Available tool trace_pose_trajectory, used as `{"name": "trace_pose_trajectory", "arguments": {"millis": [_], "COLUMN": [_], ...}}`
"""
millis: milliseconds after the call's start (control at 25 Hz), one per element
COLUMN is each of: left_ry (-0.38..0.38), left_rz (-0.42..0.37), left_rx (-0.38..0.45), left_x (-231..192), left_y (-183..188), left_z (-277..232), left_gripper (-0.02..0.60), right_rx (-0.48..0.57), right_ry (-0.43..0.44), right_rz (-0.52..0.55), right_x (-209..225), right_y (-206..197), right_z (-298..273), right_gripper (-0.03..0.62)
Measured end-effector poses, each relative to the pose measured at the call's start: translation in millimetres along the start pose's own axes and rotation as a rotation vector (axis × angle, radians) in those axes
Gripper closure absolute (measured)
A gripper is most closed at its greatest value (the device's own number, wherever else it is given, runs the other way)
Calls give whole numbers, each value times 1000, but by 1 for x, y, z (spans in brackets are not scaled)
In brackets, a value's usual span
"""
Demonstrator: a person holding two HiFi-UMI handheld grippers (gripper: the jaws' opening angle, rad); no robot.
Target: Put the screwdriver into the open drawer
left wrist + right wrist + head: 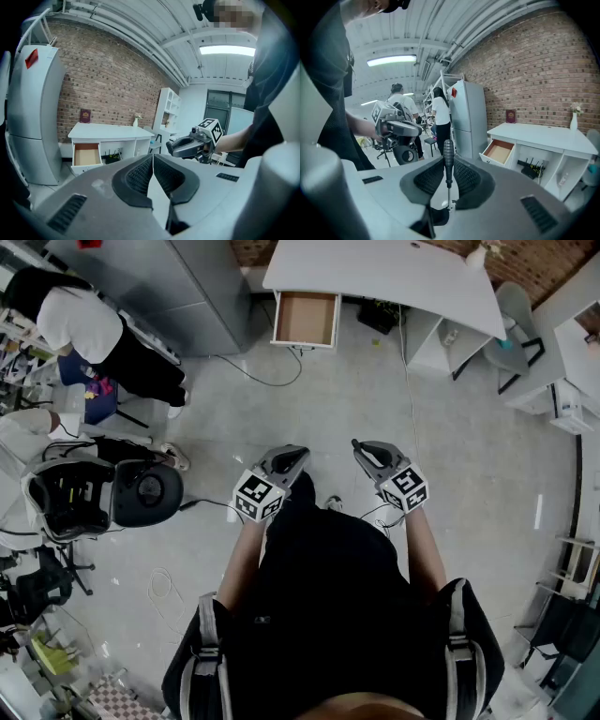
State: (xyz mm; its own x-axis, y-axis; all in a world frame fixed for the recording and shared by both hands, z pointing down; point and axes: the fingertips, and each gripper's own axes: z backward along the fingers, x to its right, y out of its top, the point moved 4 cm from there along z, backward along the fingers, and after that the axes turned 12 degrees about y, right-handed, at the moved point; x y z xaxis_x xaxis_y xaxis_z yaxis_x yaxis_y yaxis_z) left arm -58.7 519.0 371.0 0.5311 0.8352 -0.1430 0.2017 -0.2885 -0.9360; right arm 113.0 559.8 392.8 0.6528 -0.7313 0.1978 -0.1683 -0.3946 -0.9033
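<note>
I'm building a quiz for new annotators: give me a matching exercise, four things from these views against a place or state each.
Things: 1 screwdriver; 2 left tool; 3 drawer; 4 vase.
States: a pulled open; b on the desk; c shut, empty; d clamped in the right tool.
Pairs: 1-d, 2-c, 3-a, 4-b.

Drawer (305, 319) open under desk (375, 277), cabinet (178, 296) to its left
</note>
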Motion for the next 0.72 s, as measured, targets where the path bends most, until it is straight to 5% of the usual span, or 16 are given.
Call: {"name": "trace_pose_trajectory", "arguments": {"millis": [720], "left_ry": [41], "left_rz": [18], "left_rx": [9], "left_x": [-21], "left_y": [3], "left_z": [3], "left_gripper": [565], "right_rx": [3], "right_ry": [20], "right_rz": [-9], "right_x": [7], "right_y": [8], "right_z": [-11], "right_gripper": [476]}}
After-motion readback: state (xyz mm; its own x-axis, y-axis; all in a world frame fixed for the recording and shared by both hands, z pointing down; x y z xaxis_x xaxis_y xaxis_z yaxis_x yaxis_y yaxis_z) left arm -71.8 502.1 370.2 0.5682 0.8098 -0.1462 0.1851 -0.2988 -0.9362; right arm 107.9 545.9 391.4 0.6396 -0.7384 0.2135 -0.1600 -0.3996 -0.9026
